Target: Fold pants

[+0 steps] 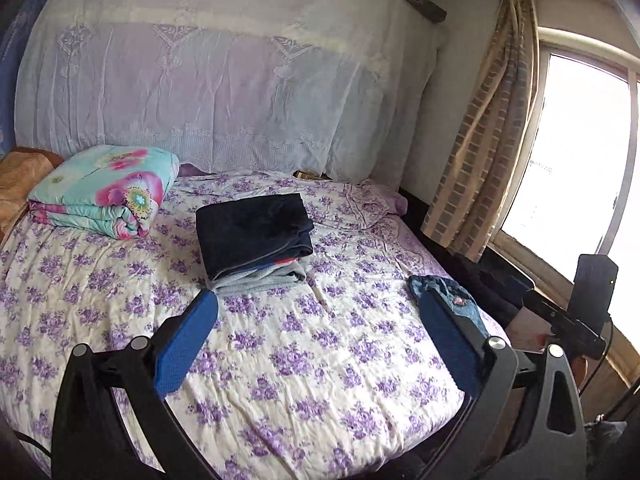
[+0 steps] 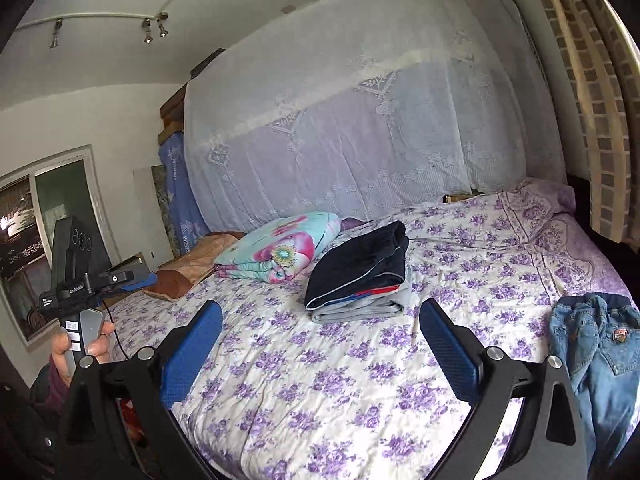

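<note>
Over the bed (image 1: 304, 364), both of my grippers hang above the floral sheet, touching nothing.

Left gripper (image 1: 316, 340): jaws wide apart, blue pads bare, nothing between them. Right gripper (image 2: 320, 344): jaws likewise wide, nothing held.

Jeans (image 2: 592, 344): small blue denim pair, unfolded and rumpled, lying at the right edge of the bed, a pocket and a small patch showing. From the left wrist view only a bit of them (image 1: 452, 300) shows behind my right-hand finger.

Folded stack (image 1: 256, 236): dark navy garment on top, a strip of red and blue under it, grey garment at the bottom; sits mid-bed, well apart from the jeans.

Folded quilt (image 1: 108, 192): turquoise with pink flowers, at the far left of the bed, near the stack but not touching it.

Lace cover (image 1: 224, 80): white, draped over the tall headboard.

Curtain (image 1: 492, 120): tan check, beside the bright window (image 1: 576, 168).
</note>
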### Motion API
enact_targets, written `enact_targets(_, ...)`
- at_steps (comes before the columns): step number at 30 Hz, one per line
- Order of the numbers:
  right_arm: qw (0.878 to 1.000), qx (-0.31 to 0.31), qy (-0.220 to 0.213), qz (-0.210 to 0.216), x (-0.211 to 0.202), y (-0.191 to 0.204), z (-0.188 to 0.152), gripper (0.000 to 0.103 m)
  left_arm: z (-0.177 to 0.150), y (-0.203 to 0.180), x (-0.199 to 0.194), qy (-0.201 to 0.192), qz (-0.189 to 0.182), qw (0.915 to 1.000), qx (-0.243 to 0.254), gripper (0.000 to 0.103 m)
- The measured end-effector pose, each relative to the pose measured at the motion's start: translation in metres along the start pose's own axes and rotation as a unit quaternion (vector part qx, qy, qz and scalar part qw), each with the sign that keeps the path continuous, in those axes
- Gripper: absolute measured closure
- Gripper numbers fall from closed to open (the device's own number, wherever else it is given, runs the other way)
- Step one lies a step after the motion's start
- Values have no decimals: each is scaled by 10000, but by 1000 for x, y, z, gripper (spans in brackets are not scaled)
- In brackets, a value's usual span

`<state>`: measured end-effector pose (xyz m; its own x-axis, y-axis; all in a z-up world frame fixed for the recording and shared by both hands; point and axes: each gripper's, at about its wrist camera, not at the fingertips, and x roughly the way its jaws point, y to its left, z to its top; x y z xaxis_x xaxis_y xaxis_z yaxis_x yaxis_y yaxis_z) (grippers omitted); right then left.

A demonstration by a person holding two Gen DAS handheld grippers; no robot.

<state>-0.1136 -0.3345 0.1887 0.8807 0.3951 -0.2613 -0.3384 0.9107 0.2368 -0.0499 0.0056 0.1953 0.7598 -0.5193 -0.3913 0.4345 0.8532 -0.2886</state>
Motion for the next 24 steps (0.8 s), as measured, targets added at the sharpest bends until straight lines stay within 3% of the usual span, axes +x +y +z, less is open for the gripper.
enact_targets(4,9990,-181,212,-355,21,11,-57,4,-64,2,23,197,765,9967,209,5)
enact_targets(7,9857,-293,297,-1632,64,11,-105,4,-112,22,58,126,1558,9874,232,5)
enact_targets(8,9808,-340,449,-1867,81,10,-118,4,-125,31,70,210,1700,9852,121,5)
enact_targets(11,9772,-303,1044,-1824,114,2,-146,4,-145,55,95,796,1762,9809,-207,5)
enact_targets(13,9792,-240,996,-1751,115,-1,-148,4,-147,61,98,947,1905,9768,-235,5)
enact_targets(19,9837,-162,578,-1697,104,-3,-142,4,-137,63,87,770,2151,9734,-150,5)
enact_targets(24,9823,-359,631,-1726,112,6,-147,4,-142,64,93,825,2335,9688,-55,5)
